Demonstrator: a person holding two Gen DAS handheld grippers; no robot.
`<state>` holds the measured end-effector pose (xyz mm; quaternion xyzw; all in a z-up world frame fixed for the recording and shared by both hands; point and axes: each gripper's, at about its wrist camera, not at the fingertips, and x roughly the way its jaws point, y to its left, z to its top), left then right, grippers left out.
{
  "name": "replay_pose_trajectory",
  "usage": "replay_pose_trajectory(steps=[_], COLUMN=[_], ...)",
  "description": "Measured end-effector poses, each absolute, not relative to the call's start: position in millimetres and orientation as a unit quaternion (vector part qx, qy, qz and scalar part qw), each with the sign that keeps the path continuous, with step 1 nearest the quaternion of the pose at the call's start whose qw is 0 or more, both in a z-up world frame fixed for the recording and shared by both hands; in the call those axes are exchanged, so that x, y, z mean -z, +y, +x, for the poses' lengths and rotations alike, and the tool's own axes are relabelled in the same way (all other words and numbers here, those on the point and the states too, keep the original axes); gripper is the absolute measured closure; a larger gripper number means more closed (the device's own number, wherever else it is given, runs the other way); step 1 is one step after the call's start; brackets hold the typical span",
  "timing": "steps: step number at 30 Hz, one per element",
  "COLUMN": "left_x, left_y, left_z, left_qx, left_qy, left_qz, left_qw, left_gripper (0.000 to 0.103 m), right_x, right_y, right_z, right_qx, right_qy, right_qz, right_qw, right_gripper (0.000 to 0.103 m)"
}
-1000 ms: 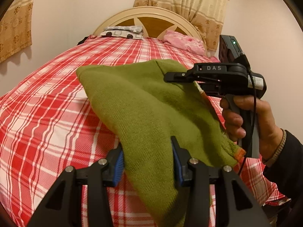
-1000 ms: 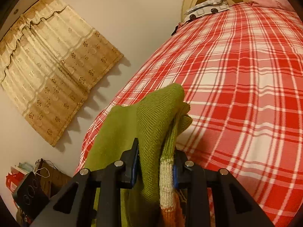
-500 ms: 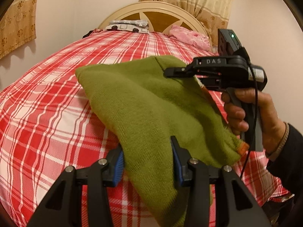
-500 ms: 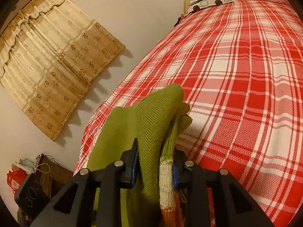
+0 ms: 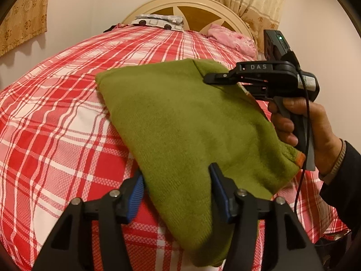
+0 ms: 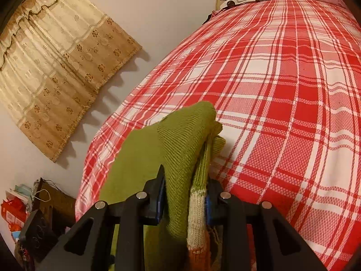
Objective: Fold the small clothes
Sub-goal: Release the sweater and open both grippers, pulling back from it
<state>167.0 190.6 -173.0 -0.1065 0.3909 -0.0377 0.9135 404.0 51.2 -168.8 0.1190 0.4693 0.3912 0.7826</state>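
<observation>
A: Item one, left tongs (image 5: 176,189). Condition?

B: Jaws opening. The near corner of the green knit garment (image 5: 180,122) lies between the blue pads (image 5: 135,192), but they no longer press it; a gap shows on the left pad's side.

A: Item two, right tongs (image 6: 183,194).

B: Closed on the garment's far-right edge. The right wrist view shows several bunched layers pinched there, including a cream and orange striped band (image 6: 196,214). A hand (image 5: 300,124) holds the grip, a dark sleeve behind it.

A: Item three, the garment itself. Location?

B: Spread over the red plaid bed (image 5: 56,124), folded into a rough slab. Its far-left corner rests on the bedcover; the edge towards the right tongs is held slightly up.

A: Handling notes?

B: Judged soft, light and limp: a thick knit that sags wherever unsupported and will not keep a crease without pressing flat. Not slippery; the ribbed pads should bite well. Best hold is at corners or along a folded edge, catching all layers together, since a single layer would peel the fold apart.

A: Surroundings, from the garment outward?

B: Beyond it, at the head of the bed, a pink cloth (image 5: 230,38) and a patterned grey bundle (image 5: 158,21) against the headboard (image 5: 191,2). Curtains (image 6: 56,67) on the wall left of the bed.
</observation>
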Motion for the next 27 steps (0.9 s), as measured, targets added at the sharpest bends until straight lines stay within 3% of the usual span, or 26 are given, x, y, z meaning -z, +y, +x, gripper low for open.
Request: replay_pose_trajectory(steps=[7,9,12,14,16,20,24,27], left_x=[155,145,142,148,159,174,181,178], left_y=[188,193,206,212,218,222,222,226], left_z=[155,151,154,164,175,179,182,179], left_qx=[0.018,0.010,-0.016,-0.033,-0.058,-0.060,-0.075,-0.078], left_qy=[0.373,0.352,0.338,0.348,0.368,0.381,0.380,0.385], left_qz=[-0.079,-0.081,-0.091,-0.093,-0.094,-0.117,-0.114,-0.129], left_qw=[0.924,0.933,0.936,0.932,0.923,0.915,0.915,0.910], left_gripper=[0.038,0.025,0.020,0.020,0.020,0.016,0.003,0.003], right_x=[161,150,126,117,113,137,159,156], right_y=[49,43,30,26,26,37,36,40], right_z=[398,392,374,359,340,320,319,315], right_qx=[-0.379,-0.374,-0.395,-0.420,-0.449,-0.465,-0.439,-0.426], right_qy=[0.460,0.446,0.415,0.405,0.402,0.447,0.457,0.454], right_qz=[0.091,0.083,0.085,0.087,0.085,0.055,0.043,0.027], right_qw=[0.798,0.809,0.815,0.808,0.794,0.762,0.772,0.782], right_gripper=[0.067,0.067,0.065,0.051,0.045,0.045,0.046,0.046])
